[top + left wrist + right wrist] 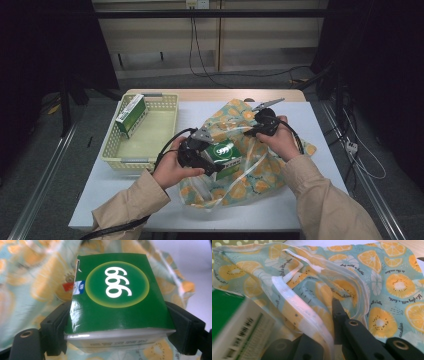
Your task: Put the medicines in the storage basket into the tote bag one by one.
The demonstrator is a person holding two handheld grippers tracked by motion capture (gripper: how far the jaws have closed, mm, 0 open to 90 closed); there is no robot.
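High view: the green box (223,152), clamped by the left gripper (212,162), is held lower left of the bag (250,150) rim pinched by the right gripper (248,131).

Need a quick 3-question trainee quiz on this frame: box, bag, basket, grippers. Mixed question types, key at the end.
1. True or false: the left gripper is clamped on a green box.
2. What does the right gripper pinch? A) the basket rim B) the white-trimmed edge of the fruit-print bag C) a cable
3. Fill in: a second green box lies in the yellow ___ at the table's left.

Key:
1. True; the box sits between both pads, above the bag.
2. B; jaws closed on the bag's edge, holding it up.
3. basket
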